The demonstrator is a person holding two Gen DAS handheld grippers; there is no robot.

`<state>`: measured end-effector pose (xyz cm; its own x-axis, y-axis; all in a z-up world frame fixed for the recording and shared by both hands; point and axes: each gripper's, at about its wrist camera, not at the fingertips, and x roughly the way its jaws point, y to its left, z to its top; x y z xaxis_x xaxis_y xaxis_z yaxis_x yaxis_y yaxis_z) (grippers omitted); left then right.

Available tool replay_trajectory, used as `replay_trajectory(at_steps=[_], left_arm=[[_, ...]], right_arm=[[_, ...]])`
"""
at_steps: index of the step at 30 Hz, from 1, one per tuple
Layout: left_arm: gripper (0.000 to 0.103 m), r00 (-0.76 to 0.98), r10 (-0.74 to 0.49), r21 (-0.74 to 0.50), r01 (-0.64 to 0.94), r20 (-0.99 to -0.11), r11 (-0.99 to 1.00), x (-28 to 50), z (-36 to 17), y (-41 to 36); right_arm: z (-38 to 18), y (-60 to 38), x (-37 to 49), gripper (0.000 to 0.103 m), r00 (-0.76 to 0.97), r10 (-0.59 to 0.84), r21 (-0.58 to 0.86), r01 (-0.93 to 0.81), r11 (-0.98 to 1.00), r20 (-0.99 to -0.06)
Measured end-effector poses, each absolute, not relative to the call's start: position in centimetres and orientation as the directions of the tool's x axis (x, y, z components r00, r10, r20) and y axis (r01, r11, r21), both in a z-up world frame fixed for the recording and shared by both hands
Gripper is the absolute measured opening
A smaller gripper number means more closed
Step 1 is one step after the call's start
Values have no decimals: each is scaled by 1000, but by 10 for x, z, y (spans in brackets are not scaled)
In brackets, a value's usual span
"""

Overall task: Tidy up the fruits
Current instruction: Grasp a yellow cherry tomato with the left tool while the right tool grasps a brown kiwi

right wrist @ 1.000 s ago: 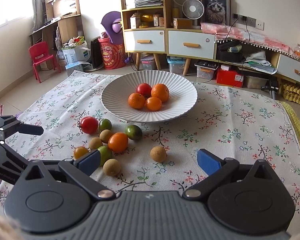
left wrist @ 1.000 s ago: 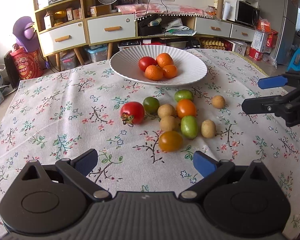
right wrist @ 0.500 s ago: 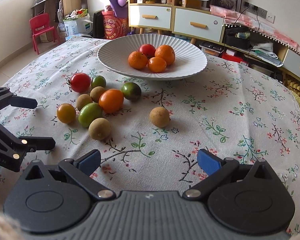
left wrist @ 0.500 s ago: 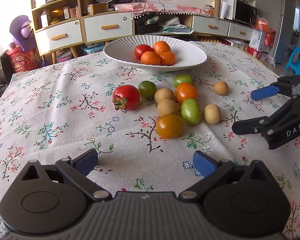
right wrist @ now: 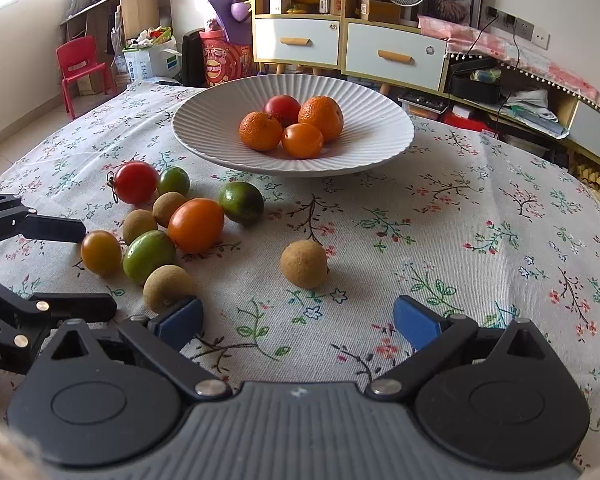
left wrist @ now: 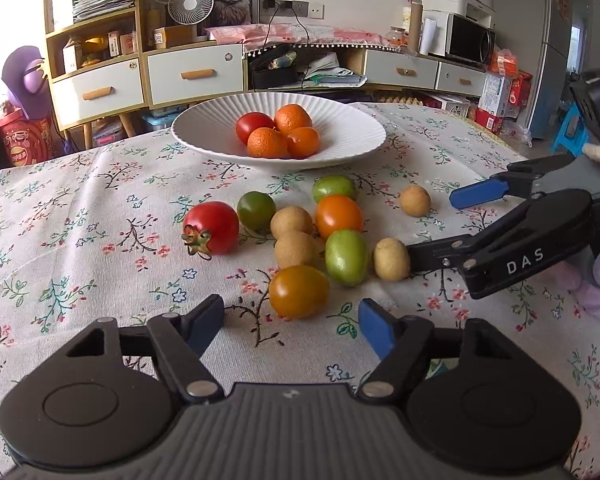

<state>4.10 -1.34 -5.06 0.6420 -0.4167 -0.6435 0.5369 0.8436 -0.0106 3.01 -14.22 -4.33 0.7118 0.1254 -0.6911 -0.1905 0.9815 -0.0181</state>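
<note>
A white ribbed bowl (left wrist: pixel 352 128) holds a red tomato and three orange fruits at the table's far middle; it also shows in the right wrist view (right wrist: pixel 384 136). Loose fruits lie in front of it: a red tomato (left wrist: pixel 211 227), green ones, brown longans and a yellow-orange tomato (left wrist: pixel 299 291). My left gripper (left wrist: pixel 292 330) is open, low over the cloth just short of the yellow-orange tomato. My right gripper (right wrist: pixel 298 322) is open, with a lone longan (right wrist: pixel 304 264) ahead of it and another longan (right wrist: pixel 168 288) by its left fingertip.
A floral tablecloth (left wrist: pixel 80 240) covers the table. Cabinets, shelves, a fan and a microwave stand behind it. A red child's chair (right wrist: pixel 80 68) stands on the floor at the far left.
Both grippers have moved lower and closer to the loose fruits. The right gripper's near finger has come up beside a longan. Both stay open.
</note>
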Motion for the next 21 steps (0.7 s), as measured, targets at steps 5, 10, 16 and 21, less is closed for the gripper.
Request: replay_trajectory(at_steps=[5, 10, 16, 21], left_arm=[[50, 642, -423, -24, 534, -640, 845, 43, -50, -15], [37, 635, -426, -49, 522, -644, 851, 45, -47, -13], [26, 622, -428, -70, 515, -655, 855, 47, -45, -12], [26, 616, -427, -78, 510, -662, 857, 47, -43, -12]], right_arm=[[-40, -142, 33, 85, 715, 142, -10, -204, 979, -684], [-38, -140, 36, 73, 721, 149, -9, -211, 978, -677], [-36, -139, 38, 58, 725, 150, -2, -205, 979, -672], [-34, -138, 39, 45, 724, 158, 3, -211, 978, -671]])
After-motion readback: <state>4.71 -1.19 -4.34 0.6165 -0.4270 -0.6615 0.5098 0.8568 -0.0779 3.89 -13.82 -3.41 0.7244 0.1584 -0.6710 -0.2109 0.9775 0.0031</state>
